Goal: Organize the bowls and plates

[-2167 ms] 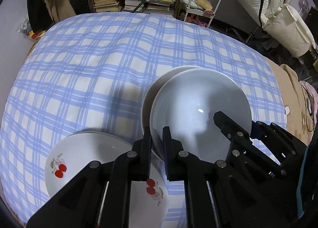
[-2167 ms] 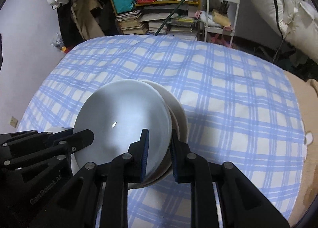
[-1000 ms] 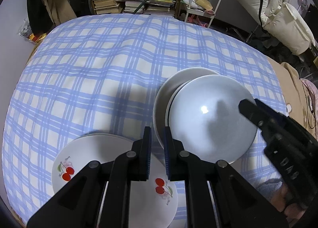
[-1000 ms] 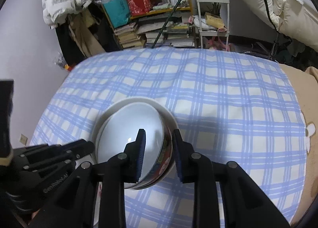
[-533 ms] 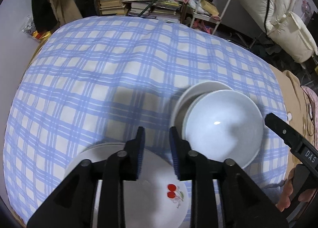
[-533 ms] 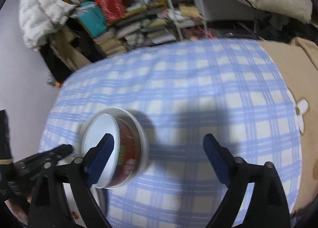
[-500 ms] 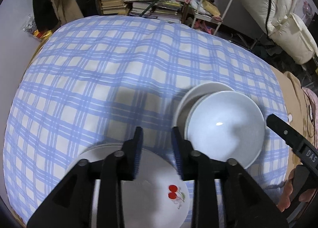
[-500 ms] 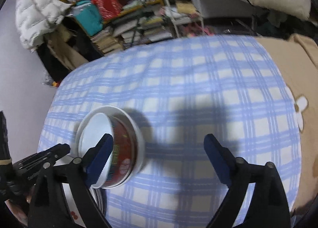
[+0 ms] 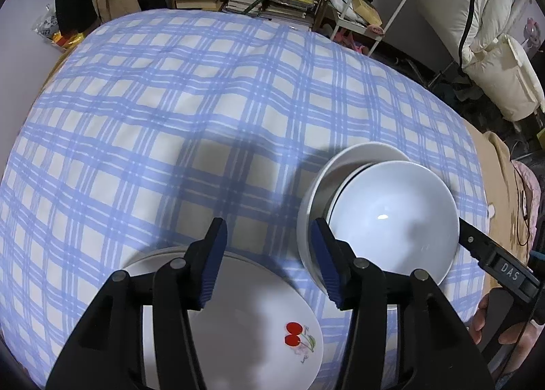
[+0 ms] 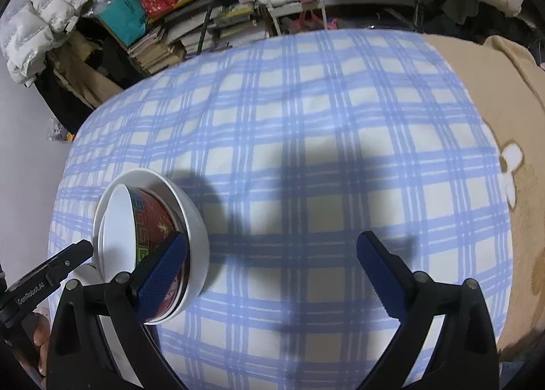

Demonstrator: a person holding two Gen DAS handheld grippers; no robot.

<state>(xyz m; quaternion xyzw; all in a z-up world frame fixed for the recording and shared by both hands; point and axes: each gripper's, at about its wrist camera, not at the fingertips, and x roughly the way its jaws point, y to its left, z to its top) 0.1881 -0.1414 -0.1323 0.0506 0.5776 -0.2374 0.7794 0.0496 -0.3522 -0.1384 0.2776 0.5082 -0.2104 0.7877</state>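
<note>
1. Both jaws have just been opening: the left hand-held gripper [image 9: 269,259] stands half apart and the right hand-held gripper [image 10: 272,262] wide apart, each empty, after clamping the red-sided bowl [image 10: 150,220] a second ago.
2. That bowl now sits nested in the white bowl [image 10: 194,220], so this stacking step looks done.
3. Glossy ceramic rounds, including the cherry-print plate [image 9: 245,322], rest on a soft blue-checked bed cover [image 9: 170,100].

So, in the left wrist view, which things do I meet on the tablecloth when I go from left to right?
Cherry plate → nested bowls → right gripper's finger, entering at the right edge.
</note>
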